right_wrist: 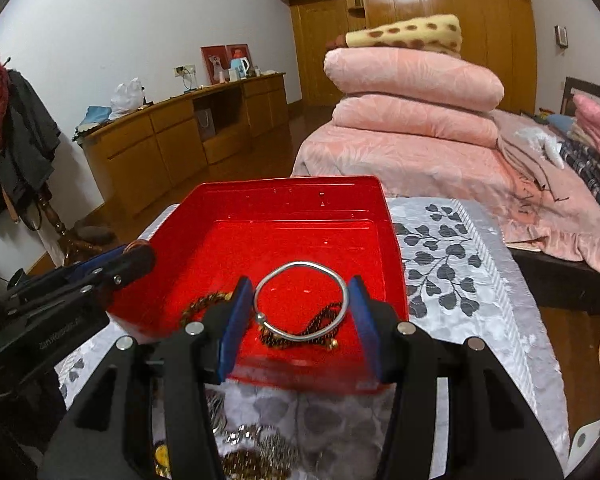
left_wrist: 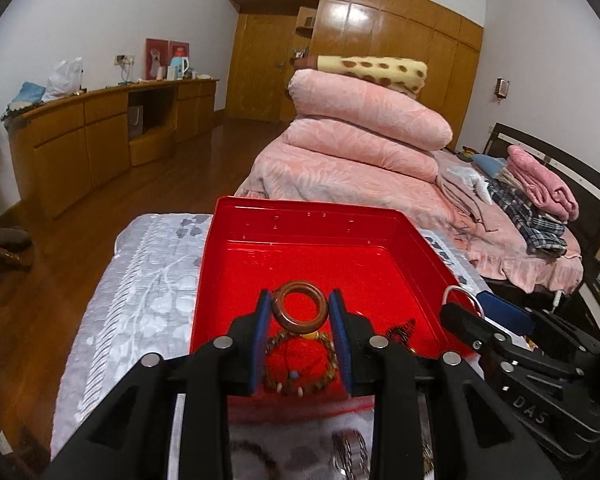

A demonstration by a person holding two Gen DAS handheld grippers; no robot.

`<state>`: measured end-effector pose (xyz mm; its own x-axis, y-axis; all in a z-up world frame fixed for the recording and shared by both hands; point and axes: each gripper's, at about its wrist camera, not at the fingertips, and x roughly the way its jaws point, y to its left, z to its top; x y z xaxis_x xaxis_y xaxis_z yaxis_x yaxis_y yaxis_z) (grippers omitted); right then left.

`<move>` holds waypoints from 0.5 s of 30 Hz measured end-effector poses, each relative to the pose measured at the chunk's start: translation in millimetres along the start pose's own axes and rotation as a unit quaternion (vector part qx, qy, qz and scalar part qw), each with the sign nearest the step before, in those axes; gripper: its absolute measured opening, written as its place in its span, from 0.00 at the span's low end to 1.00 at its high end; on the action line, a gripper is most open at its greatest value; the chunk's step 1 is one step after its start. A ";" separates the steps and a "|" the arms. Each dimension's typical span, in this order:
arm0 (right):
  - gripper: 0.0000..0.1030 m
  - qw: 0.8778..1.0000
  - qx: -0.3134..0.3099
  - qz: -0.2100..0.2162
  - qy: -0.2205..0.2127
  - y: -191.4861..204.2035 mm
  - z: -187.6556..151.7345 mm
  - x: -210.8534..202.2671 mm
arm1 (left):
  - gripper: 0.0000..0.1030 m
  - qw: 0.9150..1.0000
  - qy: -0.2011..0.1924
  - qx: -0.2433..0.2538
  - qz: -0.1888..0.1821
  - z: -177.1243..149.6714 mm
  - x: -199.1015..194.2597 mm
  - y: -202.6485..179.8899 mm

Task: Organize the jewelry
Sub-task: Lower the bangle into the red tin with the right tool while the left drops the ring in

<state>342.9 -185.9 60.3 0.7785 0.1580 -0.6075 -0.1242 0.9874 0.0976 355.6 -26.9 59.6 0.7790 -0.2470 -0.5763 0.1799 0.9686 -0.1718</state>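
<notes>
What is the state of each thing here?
Left tongs: shut on wooden bangle, over the box.
Right tongs: shut on silver bangle, over the box.
Red box: open, no lid seen.
Bead bracelet: lying in the box.

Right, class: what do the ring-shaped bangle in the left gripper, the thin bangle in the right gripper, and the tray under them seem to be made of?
Brown bangle: probably polished wood, though resin is possible; it is thick, reddish-brown, with a soft sheen.
Thin bangle: silver-toned metal, judging by its bright grey shine and ball end.
Red tray: likely glossy plastic; moulded walls, reflective floor.
</notes>
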 end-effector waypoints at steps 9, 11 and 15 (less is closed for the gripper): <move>0.47 1.000 0.012 -0.009 0.025 -7.2 7.6 27.5 | 0.28 0.999 0.033 -0.006 0.014 2.3 31.3 5.3; 0.47 0.999 0.012 -0.009 0.028 -7.1 7.5 30.1 | 0.28 0.999 0.039 -0.006 0.018 1.5 35.4 5.8; 0.51 0.999 0.005 -0.011 0.038 -4.6 5.4 35.6 | 0.37 0.999 0.048 -0.007 0.022 0.2 38.7 6.3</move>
<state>374.5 -184.8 42.5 0.7317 0.1356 -0.6680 -0.1000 0.9908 0.0915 386.9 -30.4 36.4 0.7244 -0.2058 -0.6579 0.1378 0.9784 -0.1543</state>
